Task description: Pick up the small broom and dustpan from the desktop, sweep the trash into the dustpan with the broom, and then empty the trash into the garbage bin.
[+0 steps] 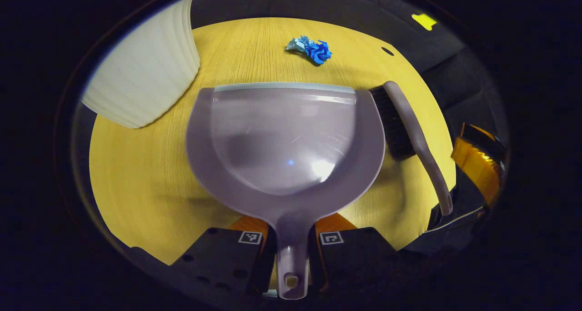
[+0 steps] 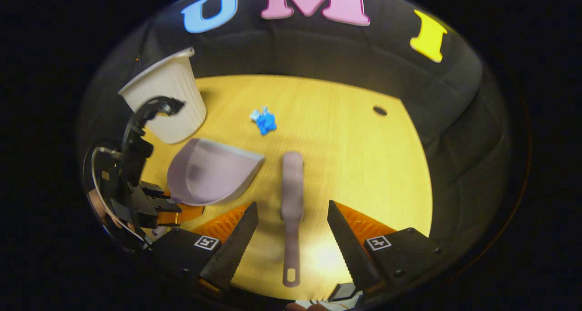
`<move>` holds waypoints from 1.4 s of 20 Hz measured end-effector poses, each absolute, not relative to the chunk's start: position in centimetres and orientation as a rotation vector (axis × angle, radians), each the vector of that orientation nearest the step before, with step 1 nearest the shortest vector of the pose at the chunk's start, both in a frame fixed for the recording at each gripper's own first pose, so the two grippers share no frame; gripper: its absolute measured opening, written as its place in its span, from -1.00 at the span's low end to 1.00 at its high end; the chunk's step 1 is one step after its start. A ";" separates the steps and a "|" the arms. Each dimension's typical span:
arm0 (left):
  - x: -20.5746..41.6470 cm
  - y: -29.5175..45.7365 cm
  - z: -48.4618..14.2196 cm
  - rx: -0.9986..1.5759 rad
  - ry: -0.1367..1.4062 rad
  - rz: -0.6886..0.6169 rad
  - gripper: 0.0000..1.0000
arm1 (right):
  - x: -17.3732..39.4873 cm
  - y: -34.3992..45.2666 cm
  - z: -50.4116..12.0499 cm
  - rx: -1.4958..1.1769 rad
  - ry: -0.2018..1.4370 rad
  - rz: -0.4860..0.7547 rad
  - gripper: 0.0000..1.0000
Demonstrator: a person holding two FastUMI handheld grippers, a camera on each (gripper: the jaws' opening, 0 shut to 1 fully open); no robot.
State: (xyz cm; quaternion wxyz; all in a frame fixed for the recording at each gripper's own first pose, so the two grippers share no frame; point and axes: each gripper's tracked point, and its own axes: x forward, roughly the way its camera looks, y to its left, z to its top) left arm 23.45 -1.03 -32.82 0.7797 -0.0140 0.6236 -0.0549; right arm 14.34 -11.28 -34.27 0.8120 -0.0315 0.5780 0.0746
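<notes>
We have the dustpan (image 1: pixel 284 152) in hand: the left gripper (image 1: pixel 291 252) has its fingers closed on either side of the handle, the pan lying flat on the desk (image 1: pixel 136 174), its lip pointing far. The right gripper (image 2: pixel 293 238) hangs spread wide over the broom (image 2: pixel 292 206), its fingers standing clear of the handle on both sides, so we judge the broom not yet picked up. The trash (image 1: pixel 311 49), a crumpled blue scrap, lies on the desk beyond the pan's lip, unswept. The bin (image 2: pixel 168 99) stands far left, near the pan. Sweeping and emptying are all left to do. Open desk lies right of the broom and around the trash. The bin crowds the pan's left side, and the desk edge is close behind the handles.
</notes>
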 end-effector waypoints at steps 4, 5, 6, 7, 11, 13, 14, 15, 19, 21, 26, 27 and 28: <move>23.5 -0.9 -32.9 -0.052 1.327 -0.154 -0.41 | 13.7 -12.4 -37.9 -0.101 1.386 0.124 0.94; 23.4 -0.9 -33.0 -0.049 1.323 -0.161 -0.41 | 13.5 -12.7 -38.7 -0.080 1.434 0.106 1.00; 23.4 -0.8 -32.9 -0.042 1.321 -0.167 -0.41 | 13.3 -13.1 -39.2 -0.056 1.479 0.083 1.00; 23.4 -0.8 -32.9 -0.034 1.322 -0.171 -0.40 | 13.1 -13.1 -39.6 -0.022 1.518 0.064 0.94; 23.4 -0.8 -33.0 -0.016 1.323 -0.185 -0.41 | 12.0 -14.0 -41.1 -0.011 1.609 0.037 0.73; 23.4 -0.8 -33.0 -0.018 1.325 -0.184 -0.41 | 11.5 -15.0 -41.9 -0.076 1.625 0.040 0.77; 23.4 -0.8 -32.9 -0.017 1.326 -0.184 -0.41 | 11.2 -15.0 -42.3 -0.084 1.639 0.050 0.77; 23.4 -0.8 -33.0 -0.016 1.326 -0.184 -0.41 | 11.2 -14.7 -42.6 -0.078 1.649 0.062 0.66; 23.4 -0.9 -33.0 -0.012 1.329 -0.177 -0.41 | 11.0 -13.7 -44.0 -0.055 1.695 0.096 -0.09; 23.4 -0.9 -33.0 -0.012 1.330 -0.176 -0.40 | 11.2 -13.2 -43.4 -0.056 1.709 0.132 -0.28; 22.7 0.5 -32.9 0.049 1.367 -0.227 -0.39 | 12.8 -12.4 -42.3 -0.016 1.697 0.186 -0.50; 22.4 1.4 -32.7 0.076 1.382 -0.244 -0.41 | 13.8 -12.6 -41.9 -0.031 1.682 0.190 -0.51; 22.4 2.2 -32.5 0.098 1.396 -0.255 -0.40 | 15.1 -12.8 -41.7 -0.048 1.672 0.190 -0.51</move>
